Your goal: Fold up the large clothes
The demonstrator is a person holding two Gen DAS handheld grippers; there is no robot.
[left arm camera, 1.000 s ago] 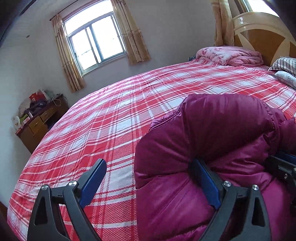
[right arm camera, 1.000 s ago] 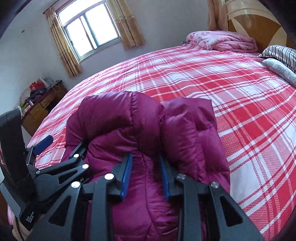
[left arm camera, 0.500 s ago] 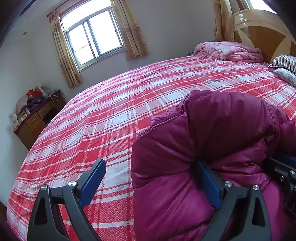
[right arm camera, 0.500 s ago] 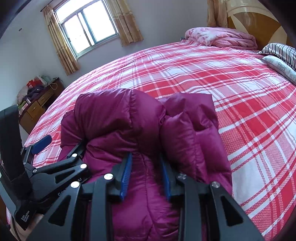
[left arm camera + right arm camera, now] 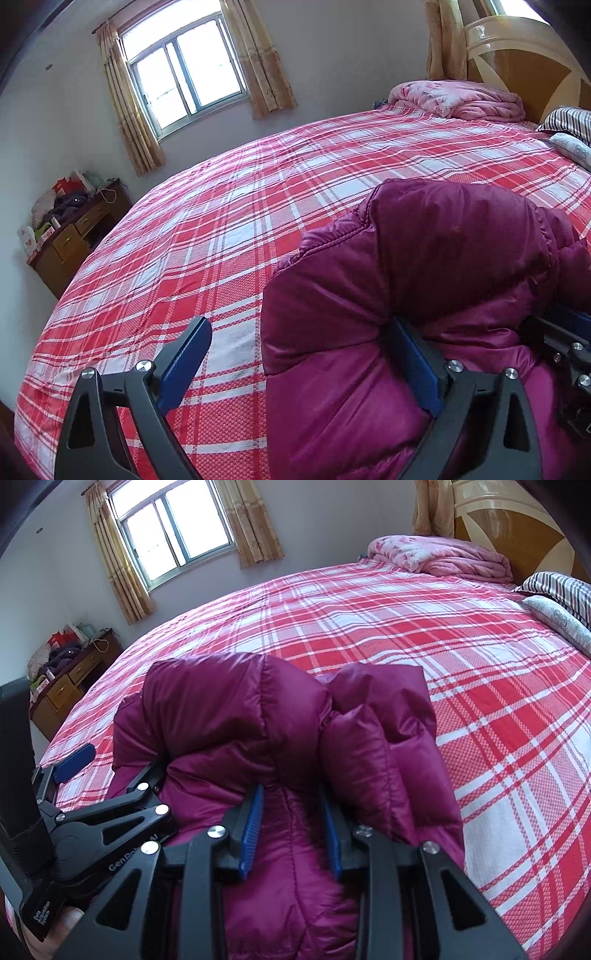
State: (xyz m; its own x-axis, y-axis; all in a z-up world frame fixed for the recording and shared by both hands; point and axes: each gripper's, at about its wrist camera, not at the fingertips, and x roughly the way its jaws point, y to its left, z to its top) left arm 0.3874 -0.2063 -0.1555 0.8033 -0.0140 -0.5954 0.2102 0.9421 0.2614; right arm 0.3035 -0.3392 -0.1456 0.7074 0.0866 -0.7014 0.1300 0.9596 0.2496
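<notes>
A bulky magenta down jacket (image 5: 266,716) lies bunched on the near part of the red plaid bed (image 5: 229,236), and its puffed folds fill the space ahead of both tools, hiding the bedspread beyond them. Behind the jacket, at the headboard (image 5: 532,70), sit a rumpled pink quilt (image 5: 439,559), a striped pillow (image 5: 561,587) and a pale patterned bolster (image 5: 561,622). Left of the jacket, against the wall, stands a cluttered wooden dresser (image 5: 74,240); a curtained window (image 5: 184,74) is above the bed's far edge. The left gripper (image 5: 299,363) is spread wide, one pad over bare bedspread, the other buried in the jacket's side. The right gripper (image 5: 291,830) is clenched on a ridge of jacket fabric. Compared with a second ago, the jacket, both tools and the bedding sit in almost the same places.
</notes>
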